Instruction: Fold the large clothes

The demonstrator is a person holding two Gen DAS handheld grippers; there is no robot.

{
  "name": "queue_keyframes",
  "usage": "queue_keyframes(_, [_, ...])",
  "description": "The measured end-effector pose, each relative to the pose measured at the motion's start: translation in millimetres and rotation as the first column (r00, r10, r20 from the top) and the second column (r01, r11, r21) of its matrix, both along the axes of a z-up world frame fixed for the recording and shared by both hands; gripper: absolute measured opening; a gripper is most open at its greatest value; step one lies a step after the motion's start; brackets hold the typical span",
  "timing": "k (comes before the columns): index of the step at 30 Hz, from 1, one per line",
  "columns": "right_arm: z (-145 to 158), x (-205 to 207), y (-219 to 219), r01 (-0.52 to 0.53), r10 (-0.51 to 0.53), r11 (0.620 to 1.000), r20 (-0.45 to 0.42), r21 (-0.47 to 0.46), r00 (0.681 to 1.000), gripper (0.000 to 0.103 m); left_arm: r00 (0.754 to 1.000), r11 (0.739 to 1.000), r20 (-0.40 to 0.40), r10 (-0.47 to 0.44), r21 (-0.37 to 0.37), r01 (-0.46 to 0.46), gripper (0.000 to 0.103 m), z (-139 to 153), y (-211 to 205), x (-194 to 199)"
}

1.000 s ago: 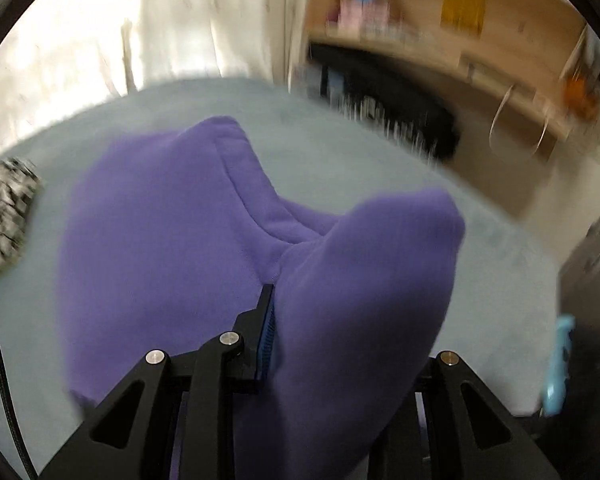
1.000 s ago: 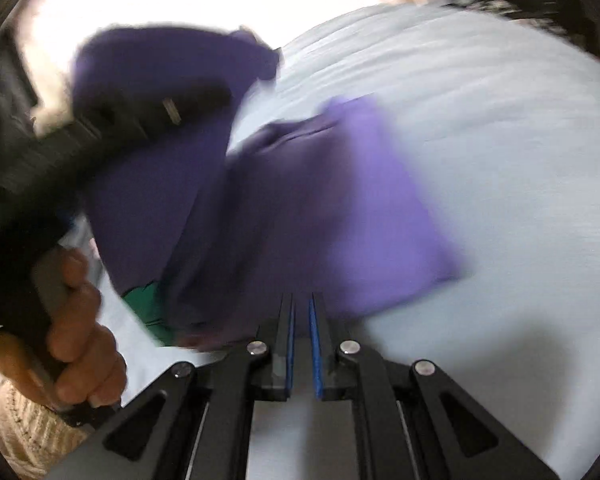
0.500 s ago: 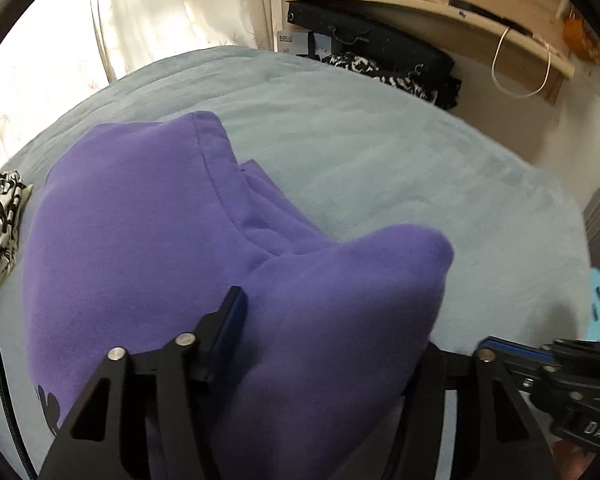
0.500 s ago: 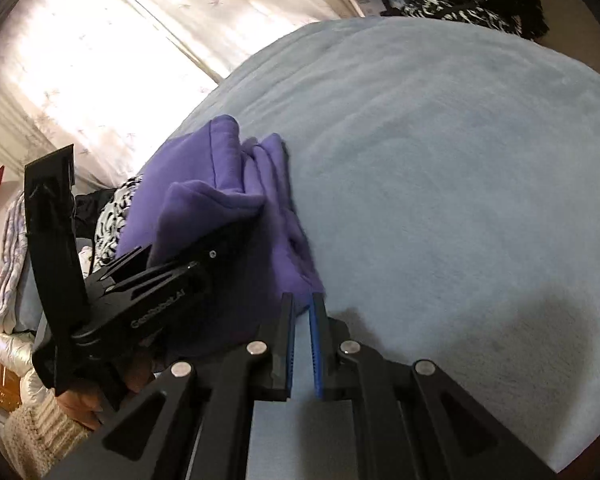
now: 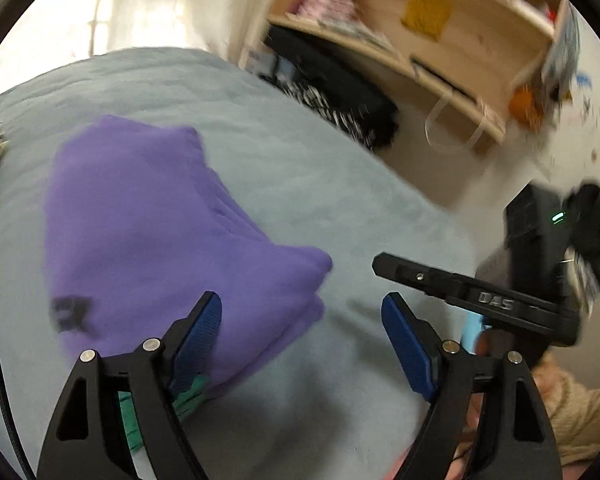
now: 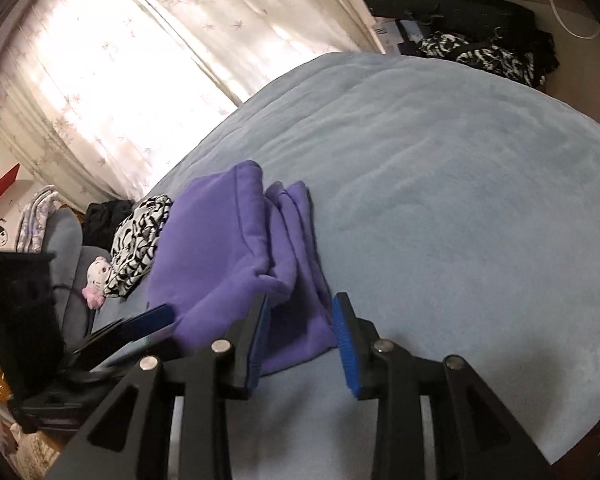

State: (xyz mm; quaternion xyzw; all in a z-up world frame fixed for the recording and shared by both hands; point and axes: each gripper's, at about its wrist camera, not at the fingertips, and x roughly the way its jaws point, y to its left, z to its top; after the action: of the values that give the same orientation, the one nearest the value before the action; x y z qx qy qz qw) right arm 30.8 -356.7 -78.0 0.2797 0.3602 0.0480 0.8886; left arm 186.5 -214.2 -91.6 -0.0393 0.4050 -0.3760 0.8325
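Observation:
A purple fleece garment (image 5: 148,232) lies folded in several layers on the light blue bedspread (image 5: 300,152). It also shows in the right wrist view (image 6: 236,256). My left gripper (image 5: 302,312) is open and empty, just above the garment's near right corner. My right gripper (image 6: 300,316) is open and empty at the garment's near edge. The right gripper's body appears at the right of the left wrist view (image 5: 480,300). The left gripper's blue finger (image 6: 140,320) shows at the left of the right wrist view.
A black-and-white patterned cloth (image 6: 140,240) lies beside the garment near a small plush toy (image 6: 96,276). Dark bags (image 6: 480,40) and wooden shelves (image 5: 420,40) stand beyond the bed's far edge. A curtained window (image 6: 120,60) is behind.
My left gripper has opened and let go of the purple garment, which now lies flat and folded. My right gripper has opened from shut. Both have pulled back a little.

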Motion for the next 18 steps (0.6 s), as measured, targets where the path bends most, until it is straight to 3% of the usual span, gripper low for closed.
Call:
queue_keyframes(4, [9, 26, 3, -0.075, 0.075, 0.995, 0.004, 0.059, 0.997, 0.039, 0.982, 0.982, 0.023, 0.188, 0.018, -0.188, 0.081, 9, 46, 18])
queue_keyframes(5, [10, 39, 5, -0.102, 0.102, 0.991, 0.003, 0.082, 0.995, 0.047, 0.972, 0.971, 0.007, 0.234, 0.039, -0.234, 0.081, 6, 55, 27])
queue_keyframes(7, [8, 62, 10, -0.139, 0.141, 0.985, -0.011, 0.106, 0.99, 0.051, 0.948, 0.948, -0.056, 0.315, 0.072, -0.311, 0.081, -7, 74, 47])
queue_keyframes(13, [-17, 134, 19, -0.21, 0.236, 0.958, -0.118, 0.197, 0.964, 0.051, 0.901, 0.92, -0.186, 0.391, 0.086, -0.381, 0.074, -42, 88, 103])
queue_keyframes(18, [-41, 174, 17, -0.211, 0.267, 0.937, -0.181, 0.278, 0.947, 0.051, 0.878, 0.916, -0.281, 0.388, 0.011, -0.401, 0.074, -63, 89, 127])
